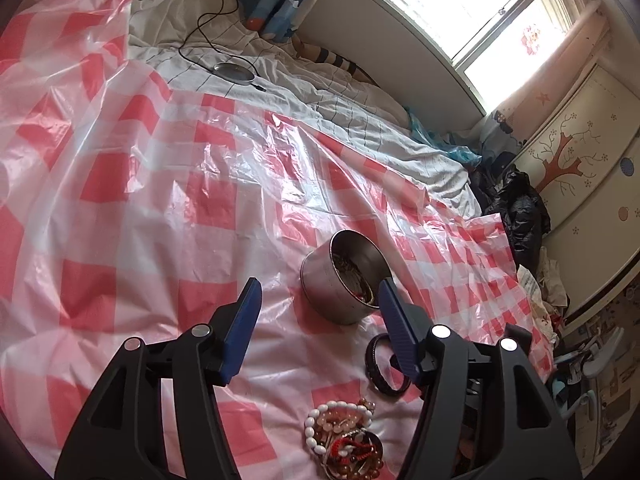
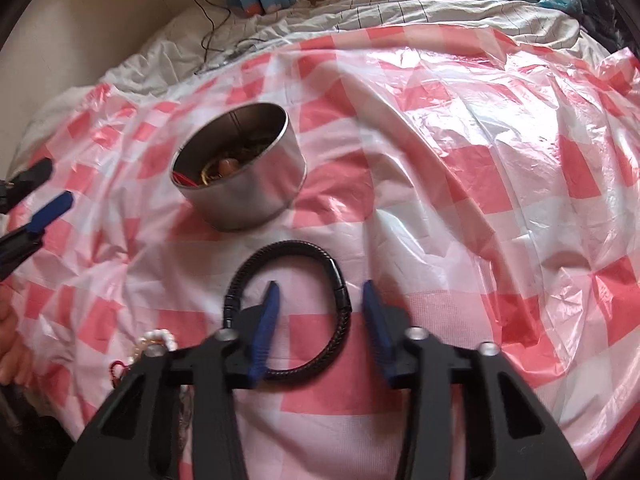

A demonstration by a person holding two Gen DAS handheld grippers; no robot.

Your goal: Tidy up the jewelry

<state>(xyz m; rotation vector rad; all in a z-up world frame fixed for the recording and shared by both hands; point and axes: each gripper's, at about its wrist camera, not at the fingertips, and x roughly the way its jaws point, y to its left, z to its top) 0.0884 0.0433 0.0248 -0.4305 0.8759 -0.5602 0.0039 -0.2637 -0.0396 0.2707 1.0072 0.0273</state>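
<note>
Right now the right gripper is hovering with jaws spread around the clasp side of the black braided bracelet, which is lying flat on the checkered plastic sheet; it looks light and springy, so the stiff clasp seems the best hold. Beyond, the metal tin is sitting, and the left gripper is waiting unclenched near it

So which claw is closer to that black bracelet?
Right. The right claw is open over the black bracelet; the left claw hovers by the tin.
</note>
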